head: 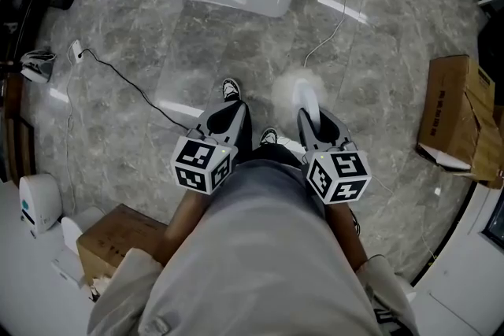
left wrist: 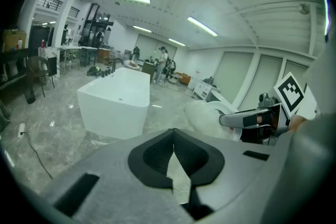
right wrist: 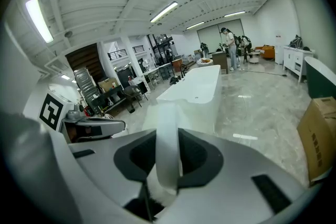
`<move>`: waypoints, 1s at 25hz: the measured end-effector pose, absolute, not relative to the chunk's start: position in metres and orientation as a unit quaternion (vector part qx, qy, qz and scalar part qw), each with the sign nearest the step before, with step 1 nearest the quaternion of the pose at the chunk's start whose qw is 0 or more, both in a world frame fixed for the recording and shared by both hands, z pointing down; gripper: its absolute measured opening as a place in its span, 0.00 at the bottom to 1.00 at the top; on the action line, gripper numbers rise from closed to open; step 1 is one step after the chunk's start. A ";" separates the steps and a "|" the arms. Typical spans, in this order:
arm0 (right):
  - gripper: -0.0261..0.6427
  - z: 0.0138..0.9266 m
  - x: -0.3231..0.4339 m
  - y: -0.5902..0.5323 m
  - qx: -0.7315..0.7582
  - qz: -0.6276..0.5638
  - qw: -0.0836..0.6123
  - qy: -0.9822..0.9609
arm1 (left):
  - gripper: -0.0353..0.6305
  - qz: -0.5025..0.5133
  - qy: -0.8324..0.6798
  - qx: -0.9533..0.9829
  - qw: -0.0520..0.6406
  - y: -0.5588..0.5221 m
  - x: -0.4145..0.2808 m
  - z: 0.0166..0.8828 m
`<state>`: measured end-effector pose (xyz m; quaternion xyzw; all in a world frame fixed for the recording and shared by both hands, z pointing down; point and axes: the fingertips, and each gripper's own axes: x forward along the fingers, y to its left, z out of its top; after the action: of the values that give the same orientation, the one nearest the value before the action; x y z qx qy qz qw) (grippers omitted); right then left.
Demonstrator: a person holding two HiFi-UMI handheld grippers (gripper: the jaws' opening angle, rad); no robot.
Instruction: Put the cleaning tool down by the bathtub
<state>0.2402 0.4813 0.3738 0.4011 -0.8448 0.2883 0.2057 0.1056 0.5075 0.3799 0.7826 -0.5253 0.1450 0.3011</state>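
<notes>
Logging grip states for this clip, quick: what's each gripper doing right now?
Left gripper: closed, nothing between its jaws.
Right gripper: closed on the cleaning tool, gripping its white strap.

Brown cardboard box w/ open flaps (head: 453, 114) sat at 3 o'clock, second brown cardboard box (head: 118, 236) at 8; thin black cable (head: 134, 89) crossed grey marble floor (head: 378, 59) at 10.

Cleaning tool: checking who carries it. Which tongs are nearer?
Right. The right tongs are shut on the handle of the cleaning tool; the left tongs sit apart, to its left, shut and empty.
</notes>
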 end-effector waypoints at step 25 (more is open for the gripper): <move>0.17 0.341 0.118 0.328 0.452 0.276 0.174 -0.830 | 0.06 0.118 -0.494 0.821 0.260 0.340 -0.031 0.339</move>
<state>0.1181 0.3284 0.3408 0.4517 -0.8304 0.2762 0.1736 -0.0309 0.3399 0.3387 0.8214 -0.4938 0.1182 0.2598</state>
